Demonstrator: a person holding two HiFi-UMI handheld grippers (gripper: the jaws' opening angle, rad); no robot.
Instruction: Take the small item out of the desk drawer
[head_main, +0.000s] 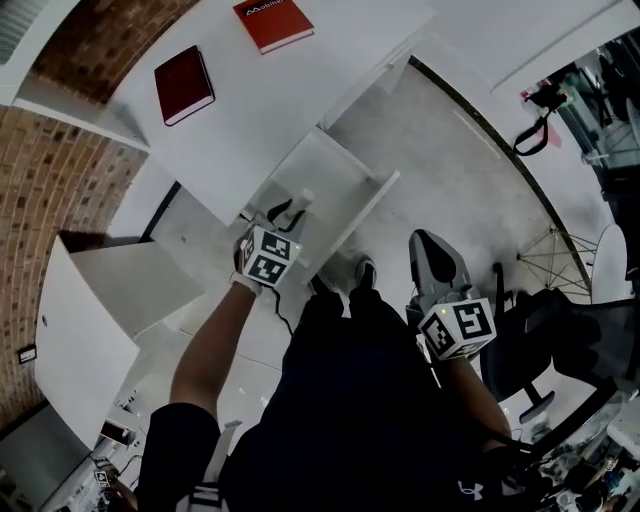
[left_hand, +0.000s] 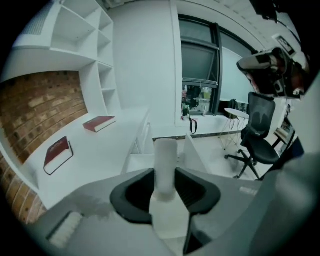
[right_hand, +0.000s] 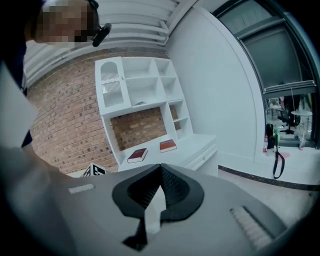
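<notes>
White, matte, tube-shaped small item (left_hand: 165, 152) is clamped between the jaws of the left gripper (left_hand: 164, 180) and sticks out past their tips, over the open drawer (head_main: 345, 172) at the near edge of the desk (head_main: 235, 130). The head view shows the drawer pulled out. Only the right gripper view shows the right gripper (right_hand: 160, 175) pinched together on nothing. Count: one item, two grippers, two red books (head_main: 183, 84) (head_main: 274, 22) on the far desk.
</notes>
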